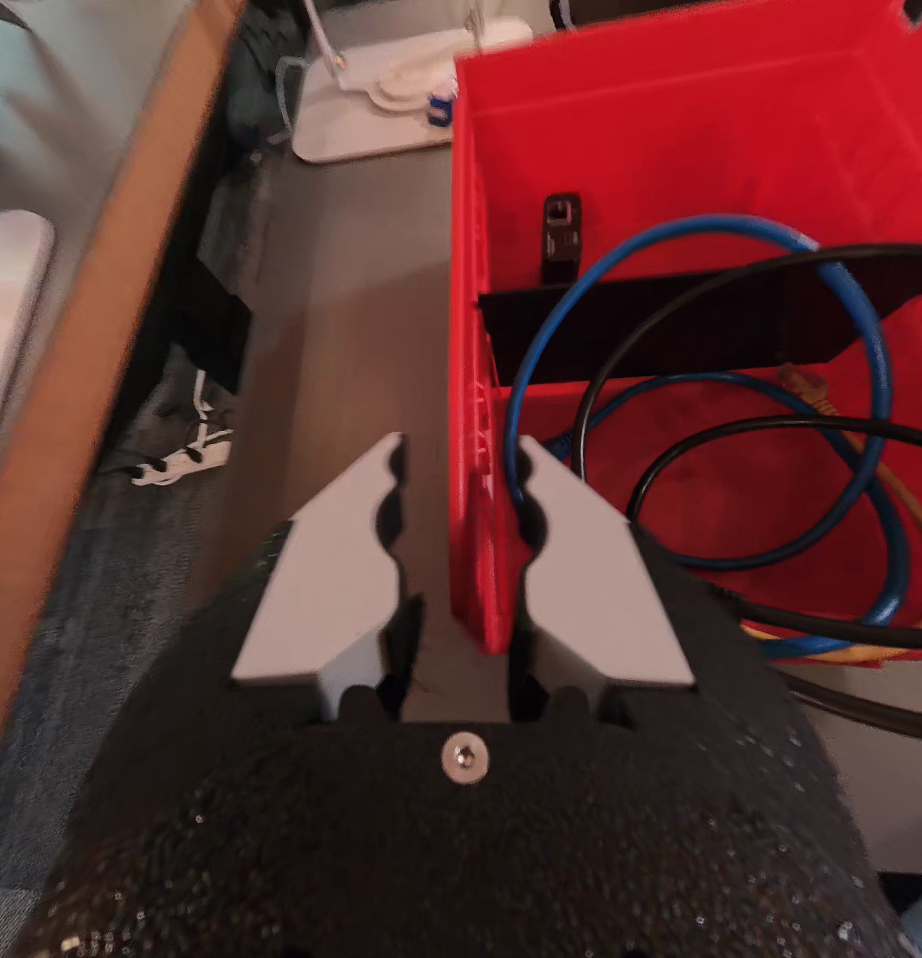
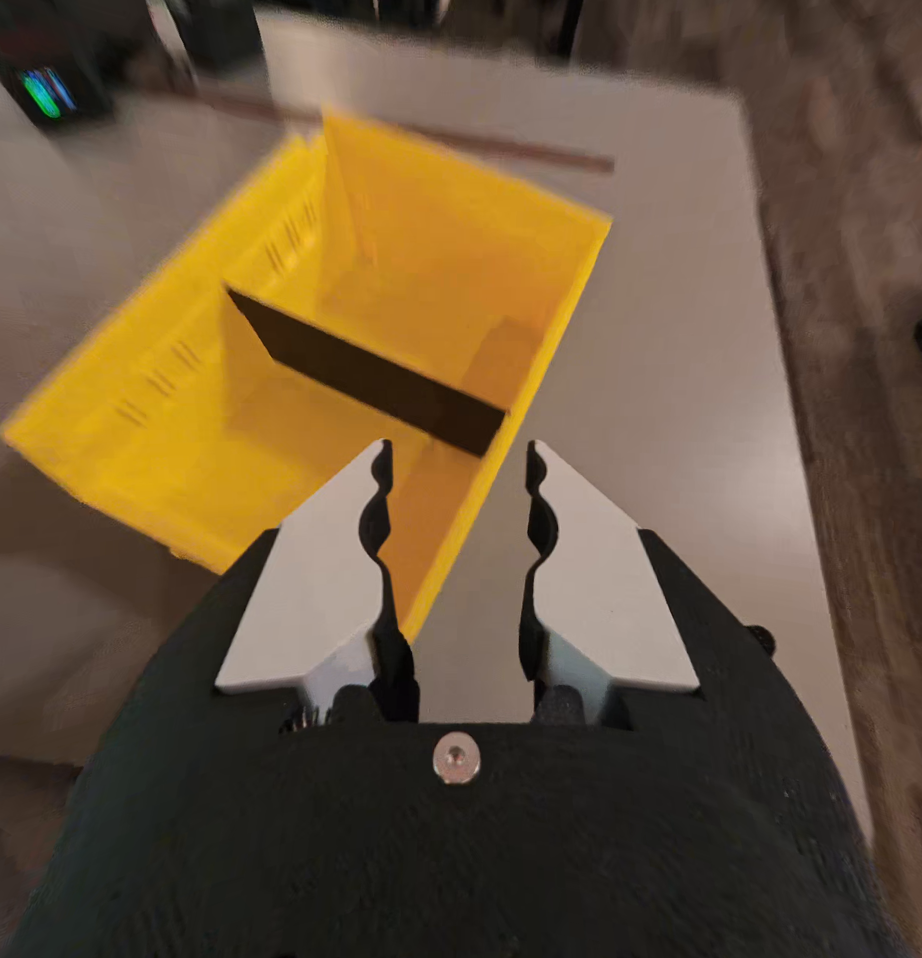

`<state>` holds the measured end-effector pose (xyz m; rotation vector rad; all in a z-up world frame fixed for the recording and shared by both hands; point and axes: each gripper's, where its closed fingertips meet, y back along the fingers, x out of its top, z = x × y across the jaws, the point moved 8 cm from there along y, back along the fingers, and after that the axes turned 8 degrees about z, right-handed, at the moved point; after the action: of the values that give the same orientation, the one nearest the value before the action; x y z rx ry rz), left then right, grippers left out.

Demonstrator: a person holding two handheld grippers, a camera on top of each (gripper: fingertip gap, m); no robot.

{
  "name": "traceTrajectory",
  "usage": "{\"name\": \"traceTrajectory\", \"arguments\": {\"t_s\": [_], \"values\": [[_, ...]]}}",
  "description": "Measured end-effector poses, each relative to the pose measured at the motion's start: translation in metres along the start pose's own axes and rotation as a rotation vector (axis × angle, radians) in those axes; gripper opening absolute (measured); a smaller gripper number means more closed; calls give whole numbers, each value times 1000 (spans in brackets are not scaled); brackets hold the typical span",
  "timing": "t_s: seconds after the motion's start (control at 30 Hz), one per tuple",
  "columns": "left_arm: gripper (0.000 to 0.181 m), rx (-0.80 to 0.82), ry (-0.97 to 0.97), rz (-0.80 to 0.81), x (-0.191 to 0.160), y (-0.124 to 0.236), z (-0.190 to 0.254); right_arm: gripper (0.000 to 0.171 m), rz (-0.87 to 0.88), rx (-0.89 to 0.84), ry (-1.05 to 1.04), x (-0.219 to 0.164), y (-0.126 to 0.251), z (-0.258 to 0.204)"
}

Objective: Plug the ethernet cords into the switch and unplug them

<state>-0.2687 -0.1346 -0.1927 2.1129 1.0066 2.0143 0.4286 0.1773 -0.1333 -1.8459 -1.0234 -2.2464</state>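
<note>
In the left wrist view a red bin [image 1: 707,129] holds a coiled blue ethernet cord [image 1: 879,363], a black cord [image 1: 656,306] and an orange-yellow cord [image 1: 806,389]. A small black device with a port [image 1: 561,233] stands in the bin's far compartment behind a black divider [image 1: 656,332]. My left gripper [image 1: 461,446] is open and straddles the bin's left wall, its right finger inside near the blue cord. In the right wrist view my right gripper [image 2: 458,446] is open and empty, over the right wall of a yellow bin [image 2: 215,414].
The yellow bin has a black divider [image 2: 375,373] and looks empty. A white tray-like object [image 1: 365,114] lies beyond the red bin. A wooden edge [image 1: 85,311] runs along the left, with dark clutter beside it. Both views are blurred. Spacing between my two grippers at the tips: around 75 cm.
</note>
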Motion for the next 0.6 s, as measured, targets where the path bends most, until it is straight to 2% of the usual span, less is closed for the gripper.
{"name": "traceTrajectory", "arguments": {"t_s": [0.1, 0.23, 0.33, 0.47, 0.53, 0.6], "values": [[58, 48, 1, 92, 18, 21, -3, 52, 282, 47, -2, 33, 24, -28], [51, -15, 5, 226, 57, 33, 8, 53, 555, 228, 22, 67, 32, -97], [49, -104, -35, 229, 88, 14, 25, 52, 688, 479, -33, 84, 20, -166], [47, -207, -100, 8, 105, -50, 45, 52, 754, 807, -133, 75, -13, -260], [47, -259, -109, -121, 102, -85, 51, 52, 712, 836, -97, 53, -43, -293], [46, -275, -103, -245, 96, -116, 56, 52, 697, 774, -10, 33, -75, -312]]}}
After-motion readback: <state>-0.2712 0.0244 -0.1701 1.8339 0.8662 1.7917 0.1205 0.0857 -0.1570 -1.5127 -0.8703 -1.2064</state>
